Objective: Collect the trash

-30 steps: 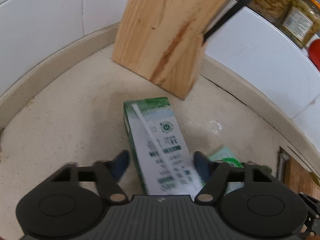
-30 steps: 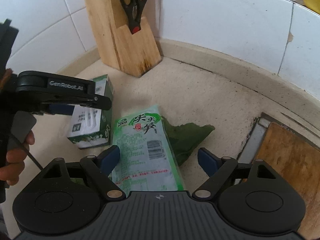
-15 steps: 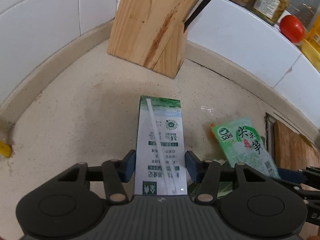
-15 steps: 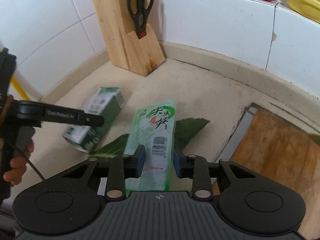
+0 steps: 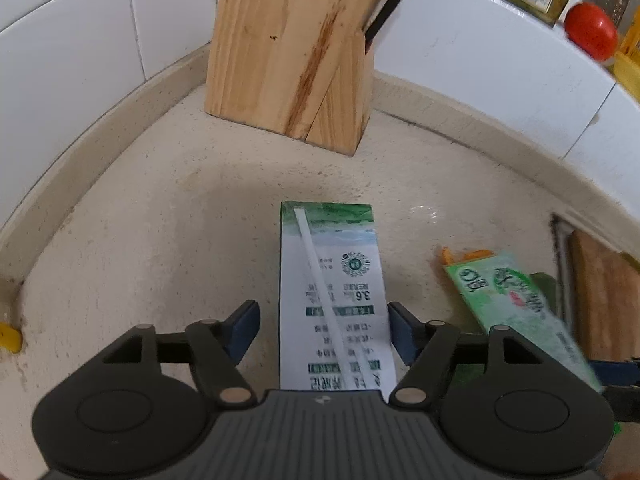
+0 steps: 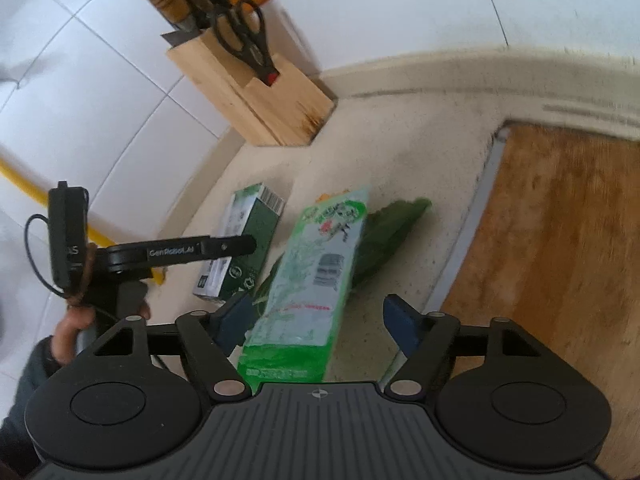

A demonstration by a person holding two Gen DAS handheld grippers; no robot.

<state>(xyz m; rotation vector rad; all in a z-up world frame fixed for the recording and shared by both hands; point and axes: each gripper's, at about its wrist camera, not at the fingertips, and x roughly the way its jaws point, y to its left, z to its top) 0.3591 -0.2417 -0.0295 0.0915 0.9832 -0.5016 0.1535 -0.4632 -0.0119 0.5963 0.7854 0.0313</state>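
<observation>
Both claws are opening: the left gripper (image 5: 322, 330) straddles the carton (image 5: 334, 300), the right gripper (image 6: 316, 322) the packet (image 6: 310, 292), neither pinched.

A speckled beige counter (image 5: 160, 240) meets white wall tiles (image 5: 80, 52) in a corner. Ahead of the jaws stands a wooden knife block (image 5: 296, 48). Right of them lies a wooden board (image 6: 560, 240).
</observation>
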